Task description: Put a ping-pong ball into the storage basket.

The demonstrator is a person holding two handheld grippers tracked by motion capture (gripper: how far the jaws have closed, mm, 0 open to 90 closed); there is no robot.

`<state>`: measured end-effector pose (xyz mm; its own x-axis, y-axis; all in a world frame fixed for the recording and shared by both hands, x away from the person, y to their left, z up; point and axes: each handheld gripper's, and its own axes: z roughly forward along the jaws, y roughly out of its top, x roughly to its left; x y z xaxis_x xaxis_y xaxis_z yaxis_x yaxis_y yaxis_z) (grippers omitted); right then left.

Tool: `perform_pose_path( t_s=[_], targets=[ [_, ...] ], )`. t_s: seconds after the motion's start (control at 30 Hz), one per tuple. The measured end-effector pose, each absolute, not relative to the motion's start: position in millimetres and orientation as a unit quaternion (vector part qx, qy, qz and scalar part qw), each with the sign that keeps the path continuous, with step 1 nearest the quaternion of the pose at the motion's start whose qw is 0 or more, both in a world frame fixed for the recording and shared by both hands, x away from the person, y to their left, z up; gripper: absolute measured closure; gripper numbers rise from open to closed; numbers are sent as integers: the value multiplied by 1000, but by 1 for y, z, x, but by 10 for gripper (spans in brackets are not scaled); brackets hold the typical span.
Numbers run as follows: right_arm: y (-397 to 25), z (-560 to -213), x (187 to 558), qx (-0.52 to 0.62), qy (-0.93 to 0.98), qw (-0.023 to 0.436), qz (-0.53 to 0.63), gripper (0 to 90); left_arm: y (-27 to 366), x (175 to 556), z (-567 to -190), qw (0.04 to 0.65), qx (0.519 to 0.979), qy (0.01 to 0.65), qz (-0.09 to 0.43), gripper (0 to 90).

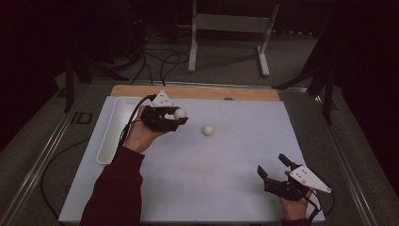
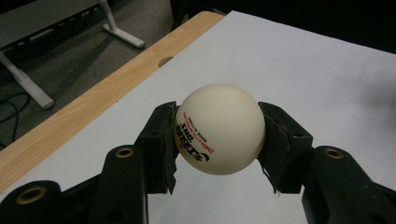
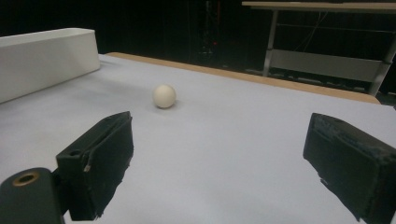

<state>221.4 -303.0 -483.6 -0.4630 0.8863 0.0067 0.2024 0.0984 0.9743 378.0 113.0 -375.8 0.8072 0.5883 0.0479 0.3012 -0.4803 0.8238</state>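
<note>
The left tool (image 1: 175,117) grips a white ball (image 1: 179,113) between its two black jaws, one pad pressed on each side of it. In the left gripper view the ball (image 2: 219,129) sits squarely between the pads, with red and black print facing the camera, and is held up off the white sheet (image 2: 299,79) that covers the worktop. Beyond the tool's tip lies the wooden edge (image 2: 93,112) of the worktop.

Just behind the left tool, on the side of the hand, a long white tray (image 1: 113,129) lies along the sheet's border. A second ball (image 1: 208,130) rests on the sheet near the left tool, just past its tip and apart from it.

The right tool (image 1: 273,170) is low over the near corner of the sheet, its jaws spread wide with nothing between them. In the right gripper view the second ball (image 3: 164,96) lies well ahead of those open jaws, with the tray (image 3: 42,60) farther off to the side.
</note>
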Motion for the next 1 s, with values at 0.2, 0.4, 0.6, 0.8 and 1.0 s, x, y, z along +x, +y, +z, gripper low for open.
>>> perform_pose_path(
  t_s=[0.2,0.4,0.6,0.8,1.0],
  targets=[
    [-303,-484,221,407,668,320,534,82,117,379,-375,436,844,264,167,512],
    [-303,-484,221,407,668,321,534,82,121,379,-375,436,843,267,169,512],
    [-303,-484,221,407,668,320,534,82,126,380,-375,434,841,272,172,512],
    [-303,-484,221,407,668,321,534,82,131,380,-374,434,840,275,174,512],
    [-303,-484,221,407,668,321,534,82,135,381,-374,434,838,279,177,512]
  ],
)
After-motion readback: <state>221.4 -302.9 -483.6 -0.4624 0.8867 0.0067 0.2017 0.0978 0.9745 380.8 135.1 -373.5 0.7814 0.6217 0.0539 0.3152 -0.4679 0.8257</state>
